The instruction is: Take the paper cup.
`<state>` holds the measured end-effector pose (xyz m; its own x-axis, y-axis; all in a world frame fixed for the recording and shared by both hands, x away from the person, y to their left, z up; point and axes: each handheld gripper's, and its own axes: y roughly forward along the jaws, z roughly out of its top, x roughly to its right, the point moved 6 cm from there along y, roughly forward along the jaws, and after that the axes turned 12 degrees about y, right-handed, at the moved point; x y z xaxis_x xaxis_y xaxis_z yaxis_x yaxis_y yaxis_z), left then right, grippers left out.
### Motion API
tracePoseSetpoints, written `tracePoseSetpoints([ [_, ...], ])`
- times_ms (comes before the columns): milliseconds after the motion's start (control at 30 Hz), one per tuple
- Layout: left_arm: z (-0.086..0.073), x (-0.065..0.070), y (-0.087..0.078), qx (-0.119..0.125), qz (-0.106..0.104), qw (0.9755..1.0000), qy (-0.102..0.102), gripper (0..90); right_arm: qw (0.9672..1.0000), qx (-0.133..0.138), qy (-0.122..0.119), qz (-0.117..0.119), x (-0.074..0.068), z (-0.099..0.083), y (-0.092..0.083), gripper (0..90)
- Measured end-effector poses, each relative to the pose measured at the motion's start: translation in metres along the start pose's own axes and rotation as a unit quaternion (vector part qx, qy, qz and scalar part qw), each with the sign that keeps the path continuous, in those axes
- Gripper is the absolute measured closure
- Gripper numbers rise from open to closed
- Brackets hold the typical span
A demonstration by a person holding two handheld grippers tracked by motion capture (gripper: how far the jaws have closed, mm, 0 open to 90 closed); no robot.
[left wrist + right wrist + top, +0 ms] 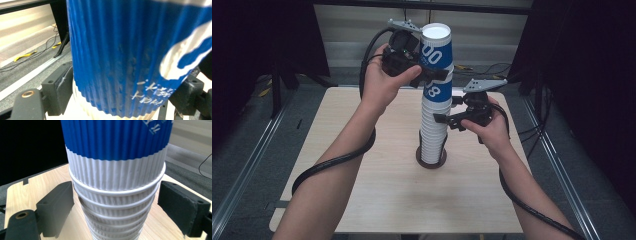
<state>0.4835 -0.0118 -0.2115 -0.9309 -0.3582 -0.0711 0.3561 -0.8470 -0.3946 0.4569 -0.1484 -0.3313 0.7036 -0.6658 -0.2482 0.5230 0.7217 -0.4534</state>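
**A:** Nearest the high camera are your own forearms, coming in from the bottom edge with the cables looping off them. On the left, your left hand-held gripper [439, 75] is up high on the tower, jaws closed against the ribbed blue wall of the top cup [435, 47]. Its own camera has a pad pressed to each side of that cup [117, 57], so I'd call that grip made.

**B:** And the middle?

**A:** The stack of cups [433, 135] stands upright on a dark round base [431, 159] about the middle of the counter [362, 200]. The top cup and the blue cup below it [435, 91] sit nested above a long run of white rims.

**B:** My right side?

**A:** Your right hand-held gripper [440, 119] sits lower, at the white part of the stack. In its own view the jaws stand apart, one on each side of the white rims [117, 187]; the left pad is just at the cups, the right one has a clear gap. It has hold of nothing yet.

**B:** So how far along am I?

**A:** By my reckoning, early. The reach and the upper grip are done. Still left: close the right hand-held gripper to steady the stack, then lift the top cup free. No cup stands loose on the counter, so I judge the whole tower is yet to be separated.
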Motion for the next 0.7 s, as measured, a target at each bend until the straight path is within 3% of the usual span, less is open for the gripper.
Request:
tracePoseSetpoints([
  [400,0.008,-0.004,-0.016,0.011,0.007,0.9999,0.000,17.7,1.0000,0.002,-0.004,0.000,0.000,0.000,0.002,13.8],
  [700,-0.007,-0.008,-0.037,0.025,0.014,0.9996,-0.005,17.7,1.0000,0.002,-0.004,0.000,-0.001,-0.002,0.002,14.5],
])
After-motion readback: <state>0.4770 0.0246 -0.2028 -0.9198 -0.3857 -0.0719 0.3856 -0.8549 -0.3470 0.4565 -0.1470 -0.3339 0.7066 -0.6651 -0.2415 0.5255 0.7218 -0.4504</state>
